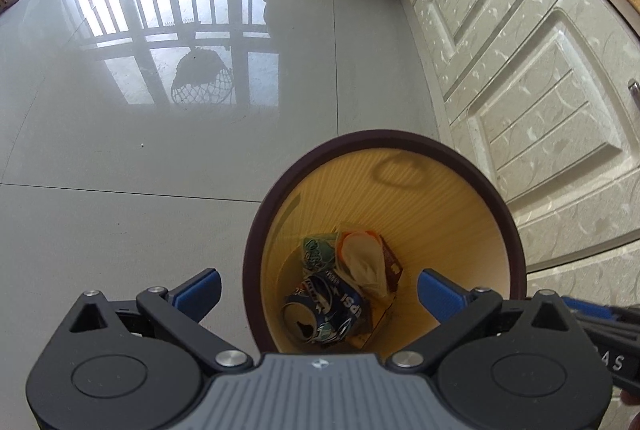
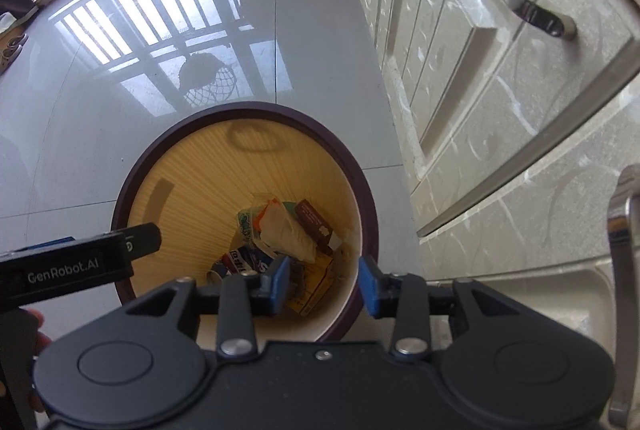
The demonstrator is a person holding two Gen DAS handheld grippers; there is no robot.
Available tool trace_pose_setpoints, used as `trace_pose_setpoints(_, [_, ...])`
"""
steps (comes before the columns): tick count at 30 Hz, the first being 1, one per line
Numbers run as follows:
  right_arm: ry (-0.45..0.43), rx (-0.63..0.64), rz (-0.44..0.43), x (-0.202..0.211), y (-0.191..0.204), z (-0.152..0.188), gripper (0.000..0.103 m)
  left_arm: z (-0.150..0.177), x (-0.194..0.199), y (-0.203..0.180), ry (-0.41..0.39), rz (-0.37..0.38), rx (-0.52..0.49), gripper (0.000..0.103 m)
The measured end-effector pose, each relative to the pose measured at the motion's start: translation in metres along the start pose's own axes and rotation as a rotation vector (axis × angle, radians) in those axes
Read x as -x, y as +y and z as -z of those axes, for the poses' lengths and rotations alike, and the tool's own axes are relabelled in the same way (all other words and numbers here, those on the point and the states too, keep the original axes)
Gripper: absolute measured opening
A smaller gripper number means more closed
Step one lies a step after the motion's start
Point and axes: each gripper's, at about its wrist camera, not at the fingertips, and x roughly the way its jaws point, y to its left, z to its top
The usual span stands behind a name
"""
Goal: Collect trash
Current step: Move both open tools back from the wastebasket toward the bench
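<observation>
Bright window glare on the glossy floor; fisheye edges bend, sharp focus.

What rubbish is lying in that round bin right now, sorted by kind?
Inside the round yellow bin with the dark rim:
Crushed blue drink can: 1
Green printed snack wrapper: 1
Crumpled white paper piece: 1
Brown printed carton: 1
Total: 4 that I can tell apart; more may lie underneath.

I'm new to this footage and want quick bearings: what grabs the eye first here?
A round bin with a dark rim and yellow inside stands on the glossy tiled floor beside pale cabinets. At its bottom lie a crushed blue can and crumpled wrappers. Both the left gripper and right gripper hang open above it, holding nothing.
</observation>
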Motion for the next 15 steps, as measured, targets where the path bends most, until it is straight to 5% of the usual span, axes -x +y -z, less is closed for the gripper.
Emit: trace_pose_setpoints(15, [-0.025,0.059,0.025,0.017,-0.003,0.018,0.066,0.017,0.025,0.018,0.030,-0.041,-0.047,0.103])
